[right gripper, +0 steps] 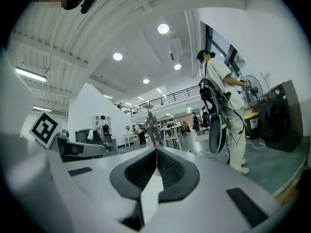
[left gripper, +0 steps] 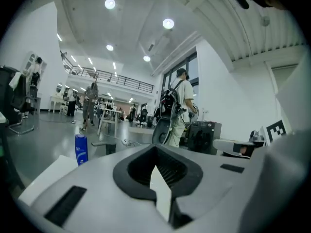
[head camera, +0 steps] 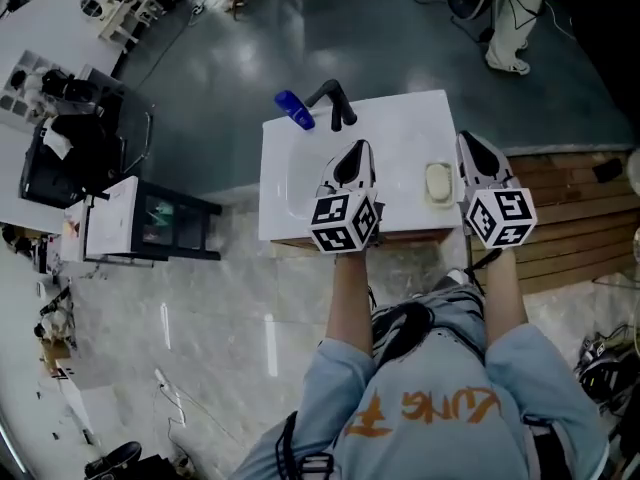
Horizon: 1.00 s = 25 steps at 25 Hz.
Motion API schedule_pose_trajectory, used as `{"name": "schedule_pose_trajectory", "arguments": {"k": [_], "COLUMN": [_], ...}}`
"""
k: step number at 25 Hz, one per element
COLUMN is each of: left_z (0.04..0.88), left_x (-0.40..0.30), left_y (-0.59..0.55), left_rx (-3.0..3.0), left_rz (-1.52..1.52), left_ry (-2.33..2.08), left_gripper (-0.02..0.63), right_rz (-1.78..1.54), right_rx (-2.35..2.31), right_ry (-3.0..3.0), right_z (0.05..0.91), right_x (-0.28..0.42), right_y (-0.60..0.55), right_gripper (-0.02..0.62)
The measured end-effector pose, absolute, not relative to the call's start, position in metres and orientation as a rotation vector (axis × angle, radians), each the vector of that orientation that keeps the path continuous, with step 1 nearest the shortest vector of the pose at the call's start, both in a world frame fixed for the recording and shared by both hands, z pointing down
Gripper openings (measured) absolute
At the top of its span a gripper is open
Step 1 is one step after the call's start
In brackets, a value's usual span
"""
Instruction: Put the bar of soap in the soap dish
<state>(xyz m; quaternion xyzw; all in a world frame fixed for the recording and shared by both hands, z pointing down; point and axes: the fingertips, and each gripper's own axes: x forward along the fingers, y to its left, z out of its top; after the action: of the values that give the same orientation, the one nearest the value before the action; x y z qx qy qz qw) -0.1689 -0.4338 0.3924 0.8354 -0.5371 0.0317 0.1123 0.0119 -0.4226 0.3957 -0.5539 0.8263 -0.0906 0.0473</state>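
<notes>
Soap bar, head view only

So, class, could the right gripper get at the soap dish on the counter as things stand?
Probably yes. The soap dish sits on the open white counter just beside the right gripper, with nothing between them. Its jaws are shut and empty, so they would need opening first.
</notes>
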Motion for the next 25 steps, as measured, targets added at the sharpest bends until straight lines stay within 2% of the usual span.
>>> {"name": "schedule_pose_trajectory", "arguments": {"k": [9,25], "left_z": [0.356,0.360], "left_x": [-0.185,-0.226], "left_y": [-0.434,-0.430], "left_rx": [2.517,2.447], "left_rz": [-0.001,-0.134], "left_ry": [-1.642,-1.714], "left_gripper": [0.023,0.023], "right_rz": [-0.095,0.039], "right_rx": [-1.698,-1.726], "right_ry": [2.598,2.707], "right_z": [0.357,0.339], "right_x": [-0.010,-0.040], "right_y": [-0.420,-0.422], "right_gripper": [0.028,0.028]}}
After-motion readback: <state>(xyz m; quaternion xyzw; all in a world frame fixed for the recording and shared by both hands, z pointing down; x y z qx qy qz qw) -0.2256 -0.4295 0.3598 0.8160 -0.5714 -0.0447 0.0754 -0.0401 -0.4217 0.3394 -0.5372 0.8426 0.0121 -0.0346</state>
